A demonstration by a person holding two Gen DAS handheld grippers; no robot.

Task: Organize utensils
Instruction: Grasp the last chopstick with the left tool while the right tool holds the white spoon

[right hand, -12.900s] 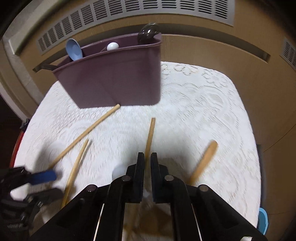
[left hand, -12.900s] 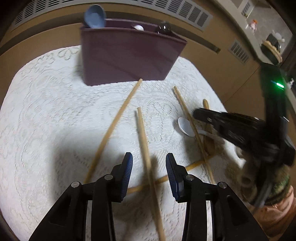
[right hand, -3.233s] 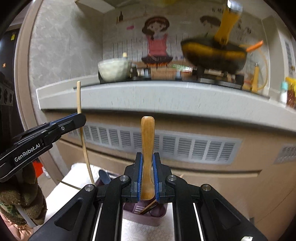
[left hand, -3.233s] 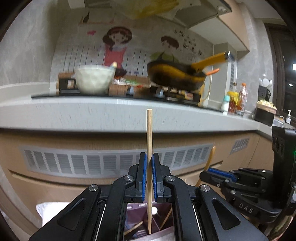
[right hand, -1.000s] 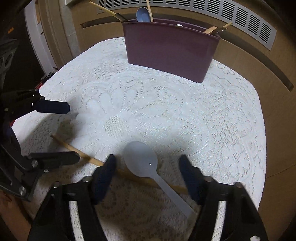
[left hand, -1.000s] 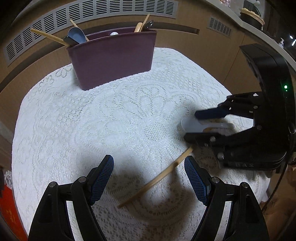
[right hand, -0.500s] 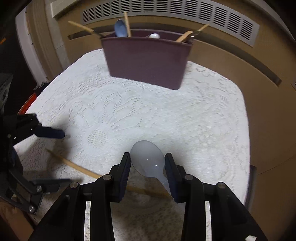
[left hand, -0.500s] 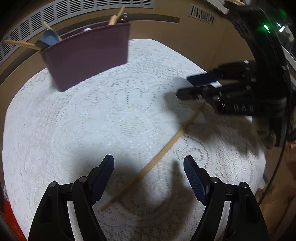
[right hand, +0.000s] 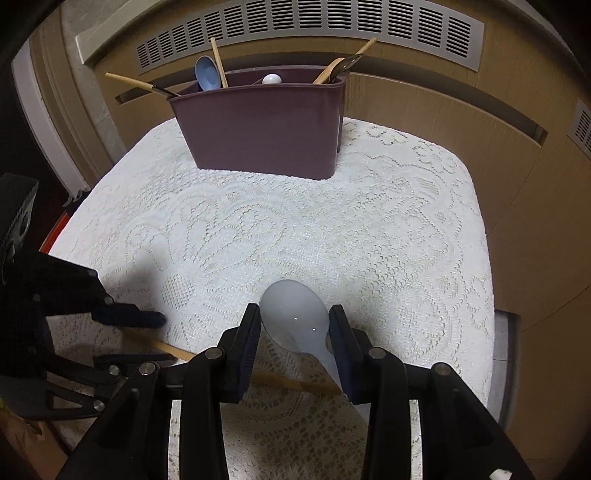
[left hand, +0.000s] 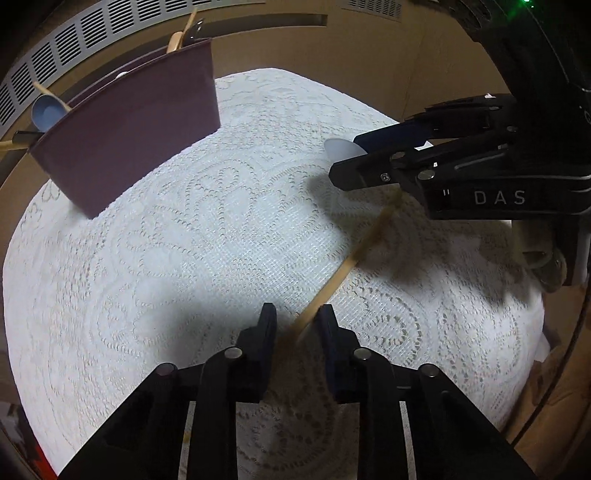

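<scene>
Lace-covered table [right hand: 406, 229], purple caddy [right hand: 258, 122] at far edge, left tongs [left hand: 295, 325] parted around chopstick [left hand: 354, 254], right tongs [right hand: 293, 321] parted around white spoon [right hand: 295, 317], neither seen clamped.

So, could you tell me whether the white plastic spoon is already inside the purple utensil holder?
No, the white plastic spoon lies on the lace tablecloth between the right gripper fingers.

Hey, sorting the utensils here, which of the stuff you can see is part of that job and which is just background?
Part of the job:
white spoon between the right gripper fingers
chopstick at the left gripper
purple utensil holder, already holding utensils

Just background:
lace tablecloth
vent grille
wooden cabinet front
</scene>
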